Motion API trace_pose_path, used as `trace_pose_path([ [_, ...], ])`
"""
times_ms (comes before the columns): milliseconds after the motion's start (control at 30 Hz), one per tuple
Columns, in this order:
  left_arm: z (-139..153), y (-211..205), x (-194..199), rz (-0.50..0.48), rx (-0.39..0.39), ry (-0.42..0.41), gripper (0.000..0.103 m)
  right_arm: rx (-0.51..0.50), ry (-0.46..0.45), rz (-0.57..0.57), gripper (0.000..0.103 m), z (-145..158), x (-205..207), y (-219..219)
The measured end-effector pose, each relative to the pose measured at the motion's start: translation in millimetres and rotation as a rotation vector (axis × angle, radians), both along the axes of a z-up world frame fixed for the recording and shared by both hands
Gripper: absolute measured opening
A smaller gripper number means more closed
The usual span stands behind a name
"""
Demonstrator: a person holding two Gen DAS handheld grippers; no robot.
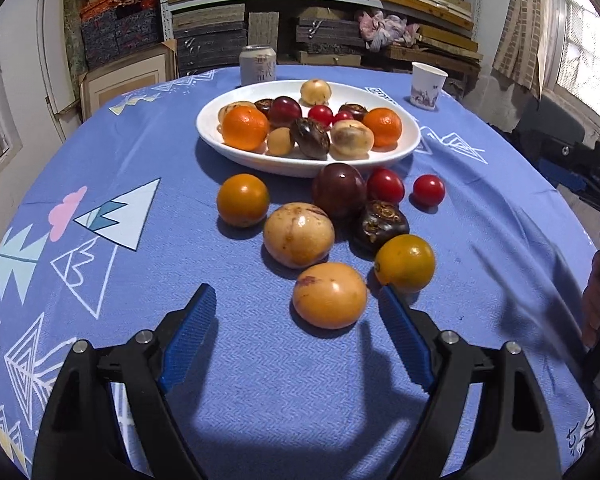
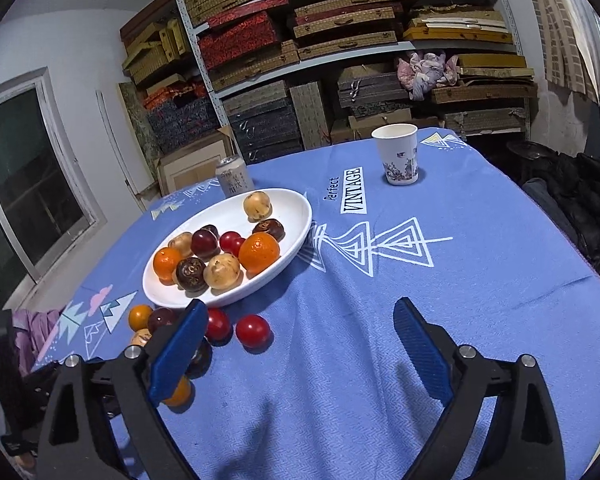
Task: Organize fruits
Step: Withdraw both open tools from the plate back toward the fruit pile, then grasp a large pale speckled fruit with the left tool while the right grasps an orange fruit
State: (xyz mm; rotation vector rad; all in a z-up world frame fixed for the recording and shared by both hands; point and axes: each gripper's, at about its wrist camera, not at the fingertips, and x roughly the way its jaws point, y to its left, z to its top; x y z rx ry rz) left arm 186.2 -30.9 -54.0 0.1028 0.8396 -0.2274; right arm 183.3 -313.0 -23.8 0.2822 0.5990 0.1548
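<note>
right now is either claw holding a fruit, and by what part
Nothing is held. The left claw is open, with a yellow-tan fruit just ahead between its tips, untouched. The right claw is open over bare tablecloth.

Box-stacked metal shelves (image 2: 340, 52) – white walls, daylit windows (image 2: 24, 184)

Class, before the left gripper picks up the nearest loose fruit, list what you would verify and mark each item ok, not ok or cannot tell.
1. Left gripper open: ok.
2. Nearest yellow fruit between its fingers: not ok, just ahead, off to the right.
3. Right gripper empty: ok.
4. White plate has room: ok, though crowded.
5. Neighbouring orange fruit clear of the right finger: cannot tell.
</note>
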Motion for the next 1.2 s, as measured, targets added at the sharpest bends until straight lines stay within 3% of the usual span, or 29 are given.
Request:
trace_pose_path([
  [200, -8.6, -8.6, 8.1, -0.047, -0.003, 0.049, 0.053, 0.013, 0.010, 0.008, 0.096, -1.1, 0.9, 0.4],
  [467, -13.8, -13.1, 15.1, -0.068, -0.023, 0.074, 0.051, 0.029, 0.022, 0.022, 0.096, -3.2, 1.0, 1.7],
  [533, -13.6, -13.7, 15.3, -0.069, -0.025, 0.073, 0.042, 0.023, 0.018, 0.031, 0.096, -3.0, 0.7, 4.8],
  [633, -13.5, -12.2, 17.8, -0.064, -0.033, 0.075, 0.041, 0.005, 0.017, 0.036, 0.096, -4.5, 0.5, 9.1],
  [767, -5.7, -7.3, 12.6, -0.027, 0.000, 0.016, 0.041, -0.060, 0.034, 0.034, 0.096, -7.5, 3.1, 17.0],
  [867, 5.8, 8.2, 7.5, 0.037, -0.020, -0.043, 0.041, -0.106, 0.024, 0.073, 0.096, -8.1, 0.0, 29.4],
  [1067, 10.8, 31.6, 12.7, 0.111, -0.084, -0.034, 0.041, -0.302, -0.023, 0.173, 0.096, -11.6, -16.5, 77.5],
  [1200, 11.7, 31.9, 12.6, 0.106, -0.084, -0.039, 0.041, -0.421, -0.012, 0.322, 0.090, -22.0, -26.5, 118.0],
])
